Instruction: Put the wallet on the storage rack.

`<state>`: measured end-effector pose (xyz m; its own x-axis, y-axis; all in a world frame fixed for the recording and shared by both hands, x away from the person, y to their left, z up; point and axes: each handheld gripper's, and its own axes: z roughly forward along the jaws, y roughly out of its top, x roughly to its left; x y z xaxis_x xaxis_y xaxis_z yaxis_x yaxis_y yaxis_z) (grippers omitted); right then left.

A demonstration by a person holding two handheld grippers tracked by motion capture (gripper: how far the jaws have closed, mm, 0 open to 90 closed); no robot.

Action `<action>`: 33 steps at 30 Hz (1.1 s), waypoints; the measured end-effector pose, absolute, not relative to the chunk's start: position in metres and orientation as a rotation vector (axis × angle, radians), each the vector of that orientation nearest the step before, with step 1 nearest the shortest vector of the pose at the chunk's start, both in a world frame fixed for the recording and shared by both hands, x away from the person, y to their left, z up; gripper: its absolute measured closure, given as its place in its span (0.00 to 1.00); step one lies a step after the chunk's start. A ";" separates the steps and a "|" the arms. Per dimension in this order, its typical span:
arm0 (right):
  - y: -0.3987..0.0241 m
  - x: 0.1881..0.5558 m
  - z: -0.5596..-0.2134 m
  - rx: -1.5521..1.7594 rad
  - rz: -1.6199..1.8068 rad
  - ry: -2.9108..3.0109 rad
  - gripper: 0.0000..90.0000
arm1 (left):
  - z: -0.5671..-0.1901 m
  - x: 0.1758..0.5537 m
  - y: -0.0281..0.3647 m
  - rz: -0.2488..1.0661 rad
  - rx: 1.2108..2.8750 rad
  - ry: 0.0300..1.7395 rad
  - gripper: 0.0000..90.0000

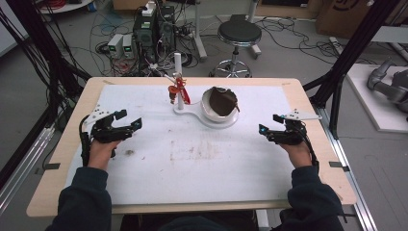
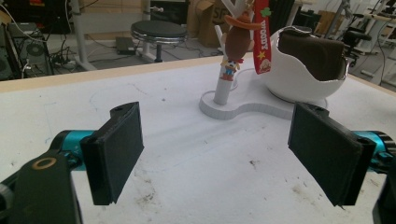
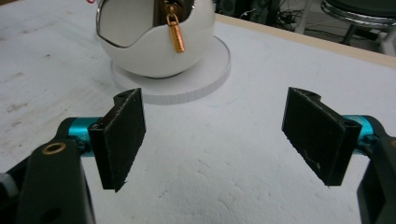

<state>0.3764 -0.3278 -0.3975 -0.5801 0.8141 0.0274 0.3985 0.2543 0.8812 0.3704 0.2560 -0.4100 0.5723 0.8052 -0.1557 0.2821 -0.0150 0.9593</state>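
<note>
White desk (image 1: pixel 202 163) lies bare between both grippers, left gripper (image 1: pixel 126 122) and right gripper (image 1: pixel 269 130), jaws spread and empty; approach the egg-shaped bowl (image 1: pixel 208 108) slowly, squarely.

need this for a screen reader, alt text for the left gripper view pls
Open black tongs hover over a white table, nothing between them. Beyond stands a white stand with a cowboy keychain and red strap hanging on its post, beside an egg-shaped bowl holding a brown pouch.
</note>
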 end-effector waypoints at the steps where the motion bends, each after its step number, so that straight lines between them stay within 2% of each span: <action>1: -0.329 0.375 -0.399 1.104 1.268 2.097 0.24 | -0.410 0.370 0.256 0.533 1.583 0.940 0.20; 33: -0.336 0.363 -0.401 1.106 1.229 2.062 0.24 | -0.413 0.366 0.248 0.526 1.618 0.921 0.20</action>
